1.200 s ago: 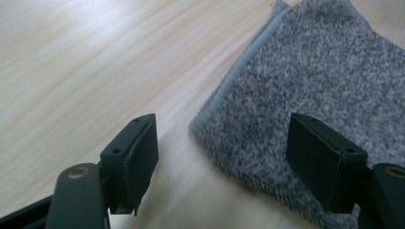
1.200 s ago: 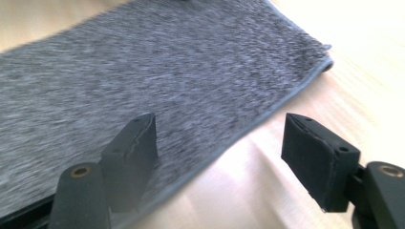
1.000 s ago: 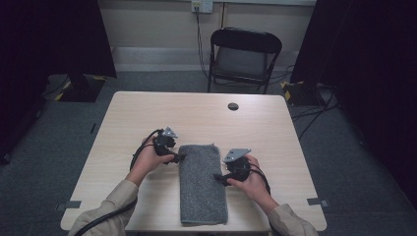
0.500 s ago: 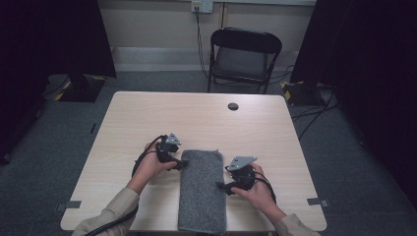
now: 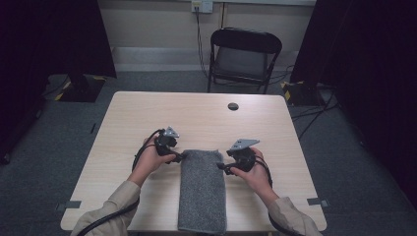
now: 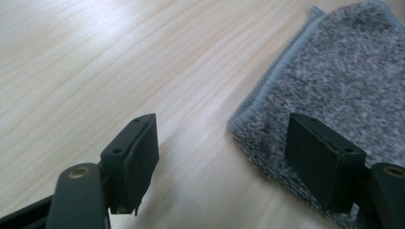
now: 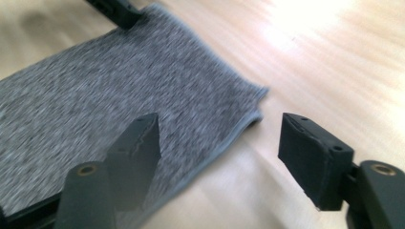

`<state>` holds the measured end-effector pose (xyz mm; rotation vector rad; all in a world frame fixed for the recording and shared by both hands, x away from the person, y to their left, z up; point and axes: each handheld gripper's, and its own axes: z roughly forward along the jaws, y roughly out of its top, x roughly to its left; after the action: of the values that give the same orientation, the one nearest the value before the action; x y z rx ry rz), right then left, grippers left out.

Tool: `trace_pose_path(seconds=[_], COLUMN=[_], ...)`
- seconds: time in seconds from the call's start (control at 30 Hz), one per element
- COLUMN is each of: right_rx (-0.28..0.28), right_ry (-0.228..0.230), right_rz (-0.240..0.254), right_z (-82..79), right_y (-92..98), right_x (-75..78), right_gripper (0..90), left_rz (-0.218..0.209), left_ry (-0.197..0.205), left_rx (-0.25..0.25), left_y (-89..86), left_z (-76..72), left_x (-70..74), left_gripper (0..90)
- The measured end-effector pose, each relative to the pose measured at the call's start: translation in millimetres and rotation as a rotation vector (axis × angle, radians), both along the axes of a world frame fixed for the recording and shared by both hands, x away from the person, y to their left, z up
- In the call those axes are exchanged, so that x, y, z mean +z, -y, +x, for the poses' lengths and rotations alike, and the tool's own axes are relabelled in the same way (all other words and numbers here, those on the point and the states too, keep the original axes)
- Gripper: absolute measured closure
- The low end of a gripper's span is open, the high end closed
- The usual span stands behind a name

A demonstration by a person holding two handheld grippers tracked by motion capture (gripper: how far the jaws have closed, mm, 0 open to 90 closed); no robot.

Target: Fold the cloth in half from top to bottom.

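A pale wood-grain worktop (image 5: 147, 118) carries a long grey towel (image 5: 202, 191), nubbly and soft with a stitched hem, lying flat between the two hand-held grippers and running back toward the person, likely laid out for folding. The left hand-held gripper (image 5: 181, 157) sits at the towel's far left corner, the right hand-held gripper (image 5: 221, 167) at its far right corner. Both have just been closing slightly, yet their flat black jaws stand apart, straddling each corner's edge without pinching it.
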<state>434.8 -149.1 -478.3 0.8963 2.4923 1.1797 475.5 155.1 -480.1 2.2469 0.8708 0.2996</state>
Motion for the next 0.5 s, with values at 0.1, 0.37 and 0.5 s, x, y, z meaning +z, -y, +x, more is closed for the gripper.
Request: trace_pose_path(seconds=[0.1,0.37,0.5], right_rx=[-0.001,-0.018,-0.027], right_ry=[0.010,0.015,0.007], right_rz=[-0.007,-0.032,-0.031], right_z=[8.2,25.6,32.9], right_y=[-3.8,-16.1,-18.3], right_x=[-0.4,-8.5,-12.7], right_gripper=[36.5,46.1,47.8], left_rz=[0.011,0.020,0.016], left_ry=[-0.008,-0.016,-0.021], left_rx=[-0.013,-0.043,-0.060], left_y=[-0.7,0.4,0.2], left_z=[2.4,3.6,4.1], left_x=[-1.5,-5.4,-5.2], left_gripper=[34.2,46.2,51.2])
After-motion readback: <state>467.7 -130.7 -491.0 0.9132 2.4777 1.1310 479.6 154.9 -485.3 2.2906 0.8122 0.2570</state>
